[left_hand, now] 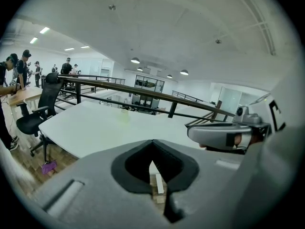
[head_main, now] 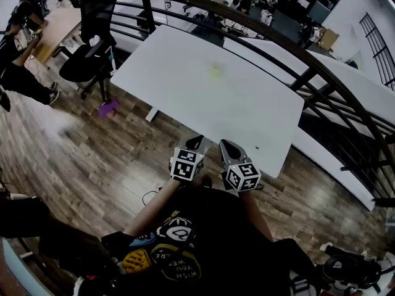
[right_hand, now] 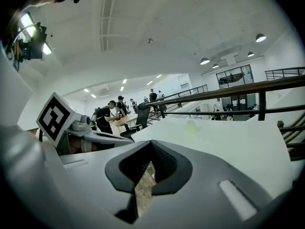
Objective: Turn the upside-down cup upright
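Note:
A small pale yellow-green cup (head_main: 216, 69) stands far out on the white table (head_main: 185, 85); it is too small and blurred to tell which way up it is. It also shows as a faint blob in the left gripper view (left_hand: 125, 116) and the right gripper view (right_hand: 192, 128). My left gripper (head_main: 196, 143) and right gripper (head_main: 227, 145) hang side by side at the table's near edge, well short of the cup. Both are shut with nothing in them, as the left gripper (left_hand: 153, 143) and right gripper (right_hand: 152, 145) show in their own views.
A black railing (head_main: 296, 79) curves round the table's far and right sides. A black office chair (head_main: 86, 63) stands at the table's left end, with a purple object (head_main: 108, 108) on the wooden floor below. People stand at a desk far left (head_main: 18, 23).

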